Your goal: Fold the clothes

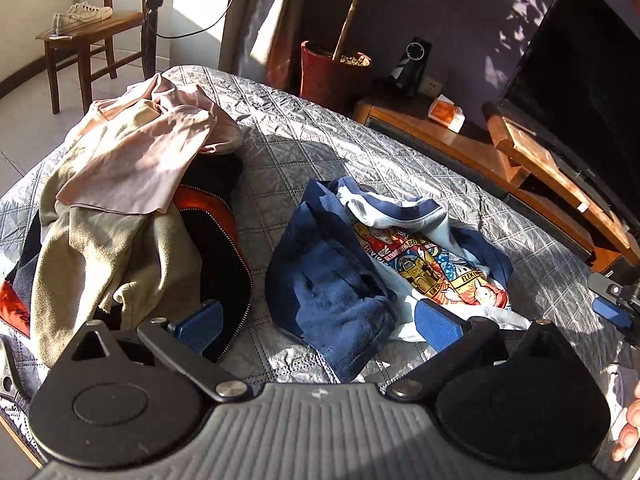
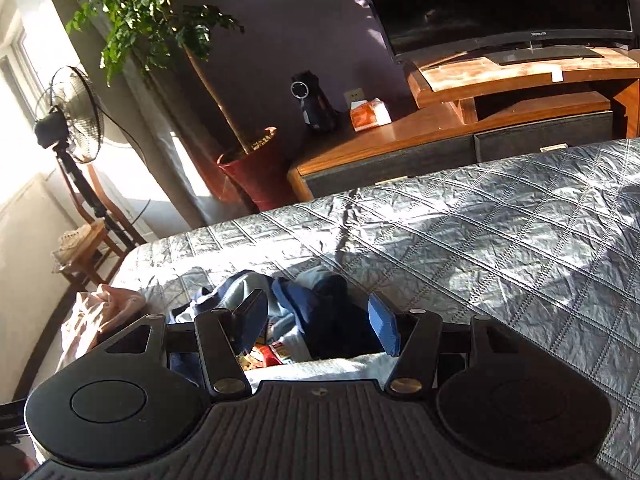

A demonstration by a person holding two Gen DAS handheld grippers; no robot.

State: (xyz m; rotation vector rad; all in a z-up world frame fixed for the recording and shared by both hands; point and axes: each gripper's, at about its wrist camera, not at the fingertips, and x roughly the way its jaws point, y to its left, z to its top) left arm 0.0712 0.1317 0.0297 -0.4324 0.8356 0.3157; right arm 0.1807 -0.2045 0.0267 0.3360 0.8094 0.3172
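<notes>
A crumpled navy and pale blue shirt with a colourful print (image 1: 420, 256) lies on the grey quilted bed (image 1: 320, 152). My left gripper (image 1: 320, 324) is open and empty, hovering just above the shirt's near navy edge. The right gripper shows at the right edge of the left wrist view (image 1: 614, 304). In the right wrist view my right gripper (image 2: 318, 322) is open and empty, low over the same shirt (image 2: 316, 308), which lies between its fingers. A pile of pink, beige and black-orange clothes (image 1: 132, 184) lies to the left.
A wooden TV stand (image 1: 520, 152) with a television (image 1: 580, 80) runs along the far side of the bed. A red plant pot (image 1: 334, 72) stands at the corner. A chair with shoes (image 1: 86, 28) and a fan (image 2: 76, 116) stand by the window.
</notes>
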